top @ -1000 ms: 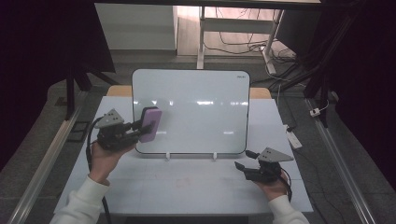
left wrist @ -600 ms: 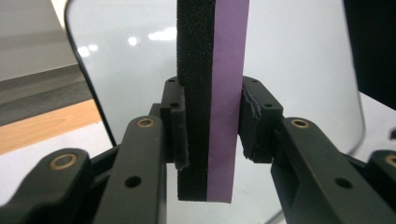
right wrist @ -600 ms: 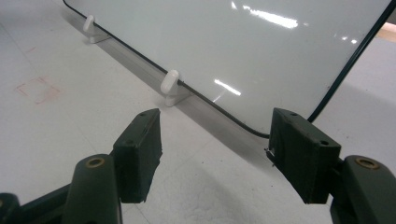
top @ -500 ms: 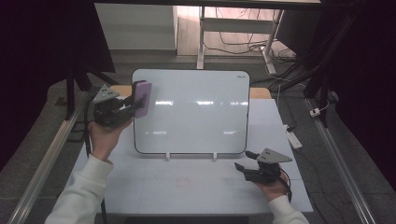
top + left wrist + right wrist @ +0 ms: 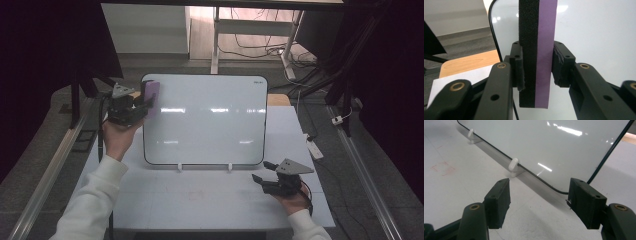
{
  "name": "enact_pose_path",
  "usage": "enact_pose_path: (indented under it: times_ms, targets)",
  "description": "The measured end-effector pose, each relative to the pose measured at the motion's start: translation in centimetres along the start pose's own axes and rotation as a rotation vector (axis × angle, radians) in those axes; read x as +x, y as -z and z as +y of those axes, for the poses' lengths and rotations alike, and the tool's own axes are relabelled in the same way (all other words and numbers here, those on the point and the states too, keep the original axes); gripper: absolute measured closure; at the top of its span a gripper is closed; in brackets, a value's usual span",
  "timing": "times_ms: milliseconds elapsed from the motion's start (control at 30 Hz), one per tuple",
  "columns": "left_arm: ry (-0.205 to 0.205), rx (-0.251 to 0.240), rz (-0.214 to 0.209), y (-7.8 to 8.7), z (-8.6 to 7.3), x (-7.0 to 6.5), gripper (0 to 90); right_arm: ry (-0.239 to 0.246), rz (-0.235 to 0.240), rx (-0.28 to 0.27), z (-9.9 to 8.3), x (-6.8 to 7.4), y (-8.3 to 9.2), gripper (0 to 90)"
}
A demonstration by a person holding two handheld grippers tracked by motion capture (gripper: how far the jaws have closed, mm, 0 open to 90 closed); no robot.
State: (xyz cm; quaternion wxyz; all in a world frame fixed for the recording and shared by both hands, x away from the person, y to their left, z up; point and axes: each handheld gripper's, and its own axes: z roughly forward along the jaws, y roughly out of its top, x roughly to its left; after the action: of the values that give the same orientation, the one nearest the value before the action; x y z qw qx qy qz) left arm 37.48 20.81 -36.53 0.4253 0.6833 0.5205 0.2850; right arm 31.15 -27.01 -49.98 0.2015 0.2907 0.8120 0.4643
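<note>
A white board (image 5: pixel 205 120) with a dark rim stands tilted on two small white feet in the middle of the table. My left gripper (image 5: pixel 142 102) is at the board's upper left corner, shut on a purple eraser (image 5: pixel 151 97) with a black felt side. In the left gripper view the eraser (image 5: pixel 537 50) stands upright between the two pads, close to the board's face (image 5: pixel 594 32). My right gripper (image 5: pixel 262 175) rests near the table's front right, open and holding nothing; its jaws point toward the board's lower right edge (image 5: pixel 554 187) and a white foot (image 5: pixel 513 166).
The table top (image 5: pixel 200 200) is white, with a faint reddish mark (image 5: pixel 444 168) on it. A white power strip (image 5: pixel 314 147) lies at the right edge. Metal rails run along both sides, and cables lie on the floor beyond the table.
My left hand has carried the eraser up and away along the board's left side, from its lower left to its upper left corner. The right gripper has stayed where it was.
</note>
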Motion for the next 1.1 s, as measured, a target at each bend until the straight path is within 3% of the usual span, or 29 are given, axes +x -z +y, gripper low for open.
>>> enact_pose_path:
  times_ms: [367,700,933,1100]
  targets:
    - [-0.029,0.025,0.083,-1.5,0.9,-1.4,63.8,-0.003,0.003,-0.007,0.0,-0.1,0.1,33.9]
    - [-0.092,0.065,0.136,-2.9,0.8,-2.8,57.2,-0.003,0.001,-0.008,0.0,-0.1,0.1,33.9]
    - [-0.099,0.011,0.091,-1.7,0.8,-2.6,44.2,-0.008,0.0,-0.014,0.0,-0.3,0.3,33.9]
    - [-0.103,-0.017,-0.018,0.2,-0.3,-2.3,37.5,-0.015,0.01,-0.016,0.0,-0.5,0.5,33.9]
